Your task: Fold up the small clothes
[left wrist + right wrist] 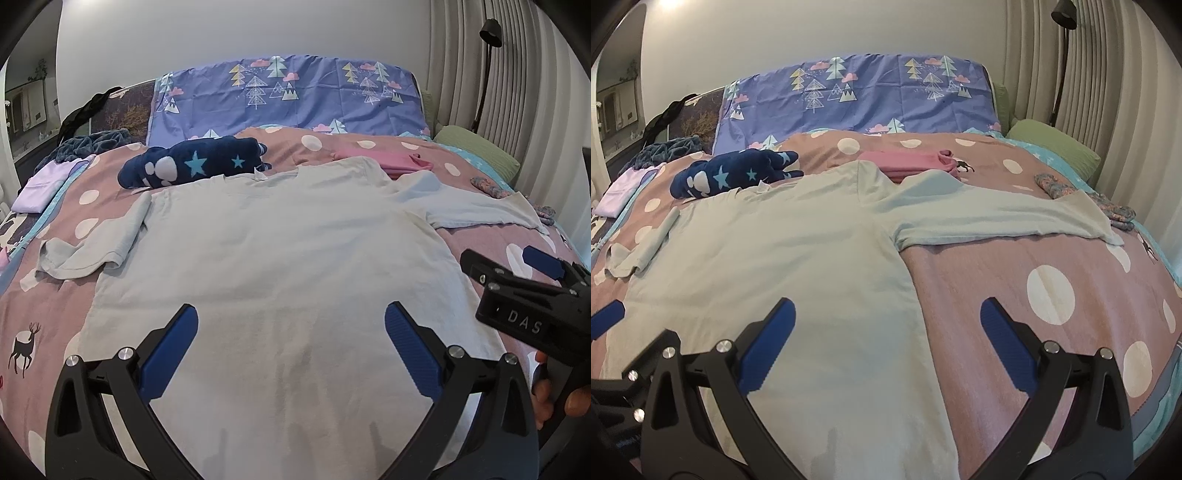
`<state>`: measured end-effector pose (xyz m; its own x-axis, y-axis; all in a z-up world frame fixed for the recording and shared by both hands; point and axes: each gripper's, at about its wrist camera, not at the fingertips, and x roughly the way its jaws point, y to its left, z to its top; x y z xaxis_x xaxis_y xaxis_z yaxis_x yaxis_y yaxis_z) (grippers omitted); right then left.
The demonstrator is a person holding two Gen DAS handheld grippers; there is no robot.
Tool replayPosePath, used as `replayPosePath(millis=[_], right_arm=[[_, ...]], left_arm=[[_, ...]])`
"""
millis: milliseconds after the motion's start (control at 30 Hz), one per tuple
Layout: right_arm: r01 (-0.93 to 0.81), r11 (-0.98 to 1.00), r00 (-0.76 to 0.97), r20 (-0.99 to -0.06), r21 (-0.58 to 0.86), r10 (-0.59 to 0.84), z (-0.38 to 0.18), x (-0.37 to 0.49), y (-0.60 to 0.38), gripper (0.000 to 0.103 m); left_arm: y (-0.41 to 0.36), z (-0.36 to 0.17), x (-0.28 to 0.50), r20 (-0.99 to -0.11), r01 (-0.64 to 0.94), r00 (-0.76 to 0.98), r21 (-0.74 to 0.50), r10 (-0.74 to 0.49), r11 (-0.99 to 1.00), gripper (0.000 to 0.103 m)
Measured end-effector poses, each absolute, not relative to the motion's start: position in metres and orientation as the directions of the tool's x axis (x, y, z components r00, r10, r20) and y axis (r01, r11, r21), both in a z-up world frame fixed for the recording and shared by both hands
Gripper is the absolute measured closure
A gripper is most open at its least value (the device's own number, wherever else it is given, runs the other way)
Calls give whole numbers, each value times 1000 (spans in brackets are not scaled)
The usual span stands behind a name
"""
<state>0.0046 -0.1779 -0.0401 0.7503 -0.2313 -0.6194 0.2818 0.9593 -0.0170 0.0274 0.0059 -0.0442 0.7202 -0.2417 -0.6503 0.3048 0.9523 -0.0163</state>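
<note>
A pale grey-green T-shirt (273,251) lies spread flat on the bed, collar toward the pillows, both sleeves out. Its left sleeve (92,243) is crumpled; its right sleeve (997,214) stretches out flat. My left gripper (291,343) hangs open over the shirt's lower middle, nothing between its blue pads. My right gripper (886,339) is open too, straddling the shirt's right side edge near the hem. In the left wrist view the right gripper (517,273) shows at the right, held by a hand (554,395).
The bed has a pink polka-dot cover (1052,295). Behind the shirt lie a navy star-patterned garment (192,166), a folded pink garment (384,160), a lilac piece (44,184) at the left edge and floral socks (1071,195). Blue tree-print pillow (288,99), green pillow (1052,151).
</note>
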Motion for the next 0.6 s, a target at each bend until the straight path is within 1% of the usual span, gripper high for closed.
replayPosePath(millis=[133,267,333,367,400,433,500,567,600], right_arm=[[260,965,747,-627,-32,-222,-45,7,-172,2],[243,969,753,-622,-42,-216,-46,9,-168,4],[240,970,760,-613,-41,-214,-45,8,-168,8],[240,970,765,-607,-39,-214,-46,8,-169,14],[241,970,766,-606,-37,-213,-47,9,-171,23],[240,970,765,-608,-34,-211,-47,9,-172,29],[230,973,764,-618,-11,-188,-48,12,-179,52],[214,977,760,-631,15,-157,-50,16,-184,60],[207,978,757,-637,20,-147,-51,17,-185,60]], left_arm=[[12,-45,30,-652,296,721,-17,-235,955,2],[22,-46,33,-648,292,722,-31,-242,956,9],[29,-45,33,-638,294,727,-43,-253,955,14],[35,-45,34,-633,294,729,-53,-260,954,20],[46,-44,36,-628,289,732,-66,-264,955,26],[54,-44,39,-625,279,735,-74,-263,957,28],[86,-42,51,-625,213,749,-87,-220,973,32],[125,-42,70,-636,111,758,-94,-146,989,32],[146,-42,80,-643,55,758,-98,-105,994,32]])
